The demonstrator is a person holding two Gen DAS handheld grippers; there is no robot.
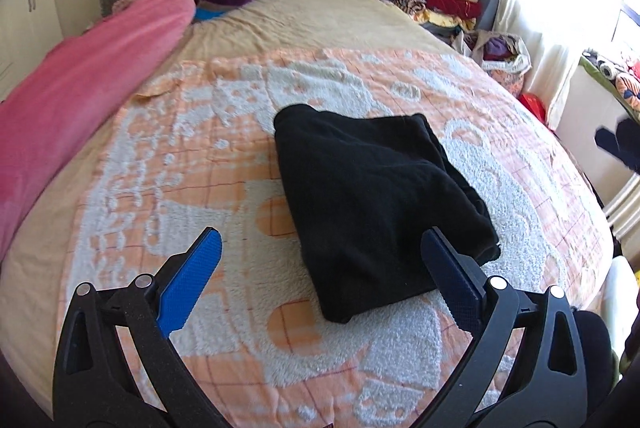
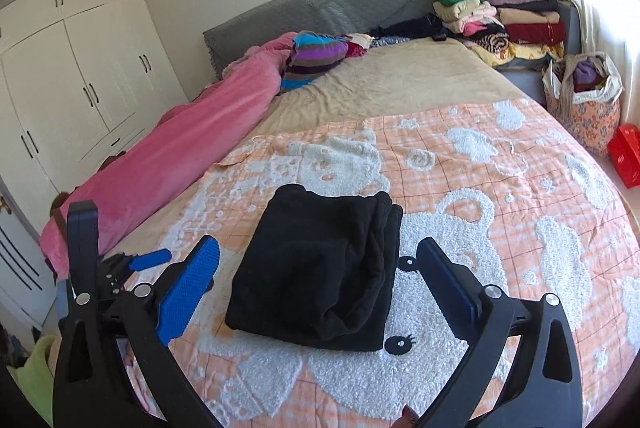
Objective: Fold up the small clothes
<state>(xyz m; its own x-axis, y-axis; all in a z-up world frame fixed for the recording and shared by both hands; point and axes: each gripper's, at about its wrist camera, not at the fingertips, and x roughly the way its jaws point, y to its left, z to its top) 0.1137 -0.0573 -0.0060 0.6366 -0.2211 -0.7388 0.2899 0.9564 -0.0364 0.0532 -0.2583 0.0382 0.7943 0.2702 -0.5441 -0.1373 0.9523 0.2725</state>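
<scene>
A black garment [image 1: 372,200] lies folded into a thick rectangle on the orange and white blanket [image 1: 200,156]; it also shows in the right wrist view [image 2: 320,268]. My left gripper [image 1: 320,244] is open and empty, hovering just short of the garment's near edge, not touching it. My right gripper [image 2: 318,254] is open and empty, held above the garment's near side. The left gripper [image 2: 132,264] shows at the left of the right wrist view, and the right gripper [image 1: 620,144] shows blurred at the right edge of the left wrist view.
A pink duvet [image 2: 180,156] runs along the bed's left side. A striped knit [image 2: 316,56] lies near the grey headboard [image 2: 320,4]. Stacks of folded clothes [image 2: 508,20] sit at the far right. A floral bag [image 2: 580,100] and a red box [image 2: 624,152] stand beside the bed. White wardrobes [image 2: 80,76] line the left wall.
</scene>
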